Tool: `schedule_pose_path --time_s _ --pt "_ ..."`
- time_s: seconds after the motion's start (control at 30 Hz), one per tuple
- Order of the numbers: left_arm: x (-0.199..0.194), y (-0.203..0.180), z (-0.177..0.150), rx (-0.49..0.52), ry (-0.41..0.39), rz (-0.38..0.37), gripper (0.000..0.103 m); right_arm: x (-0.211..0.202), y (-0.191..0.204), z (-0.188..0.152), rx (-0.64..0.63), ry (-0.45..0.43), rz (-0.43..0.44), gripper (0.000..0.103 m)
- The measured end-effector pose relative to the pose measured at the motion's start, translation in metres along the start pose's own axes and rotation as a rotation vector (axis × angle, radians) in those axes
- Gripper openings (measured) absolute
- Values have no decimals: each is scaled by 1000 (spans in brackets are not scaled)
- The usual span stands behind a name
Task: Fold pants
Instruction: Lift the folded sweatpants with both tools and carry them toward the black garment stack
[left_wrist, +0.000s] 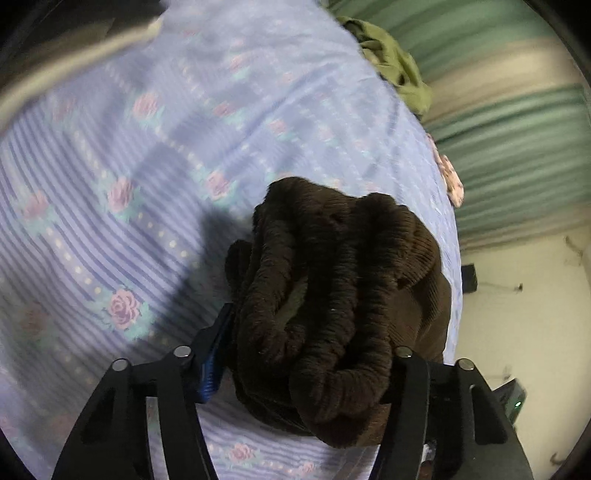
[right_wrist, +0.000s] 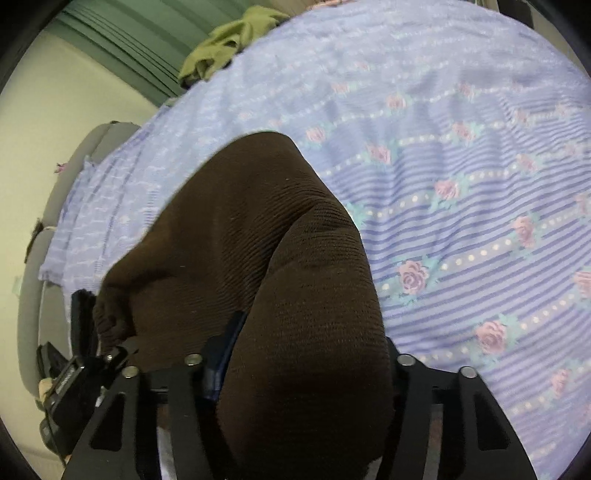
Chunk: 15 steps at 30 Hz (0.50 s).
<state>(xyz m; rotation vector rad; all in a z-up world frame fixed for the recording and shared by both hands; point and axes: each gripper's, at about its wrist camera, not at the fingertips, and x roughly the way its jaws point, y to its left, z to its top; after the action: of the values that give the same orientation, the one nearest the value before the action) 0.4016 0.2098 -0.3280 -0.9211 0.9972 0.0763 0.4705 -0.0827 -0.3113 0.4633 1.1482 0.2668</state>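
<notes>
The dark brown corduroy pants (left_wrist: 332, 295) are bunched up between the fingers of my left gripper (left_wrist: 299, 354), which is shut on their gathered waistband and holds them above the bed. In the right wrist view the same pants (right_wrist: 266, 266) drape in a broad smooth fold over my right gripper (right_wrist: 303, 362), which is shut on the cloth. The fingertips of both grippers are mostly hidden by the fabric. The other gripper (right_wrist: 85, 332) shows at the lower left of the right wrist view, holding the ribbed waistband end.
The bed is covered with a lilac striped sheet with pink roses (left_wrist: 147, 166) (right_wrist: 461, 184). An olive green garment (left_wrist: 399, 66) (right_wrist: 229, 44) lies crumpled at the bed's far edge. Green curtains (left_wrist: 517, 129) and pale floor (left_wrist: 517, 314) lie beyond the bed's edge.
</notes>
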Motion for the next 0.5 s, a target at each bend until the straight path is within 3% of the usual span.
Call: schedule_pose_path --time_s 0.17,0.5 --pt "-37 -26 -12 89 -41 -16 49 -41 13 -12 -51 -35 31 49" --pt "-140 -70 -66 156 -123 -58 49 -166 35 -48 -173 -157 70 48"
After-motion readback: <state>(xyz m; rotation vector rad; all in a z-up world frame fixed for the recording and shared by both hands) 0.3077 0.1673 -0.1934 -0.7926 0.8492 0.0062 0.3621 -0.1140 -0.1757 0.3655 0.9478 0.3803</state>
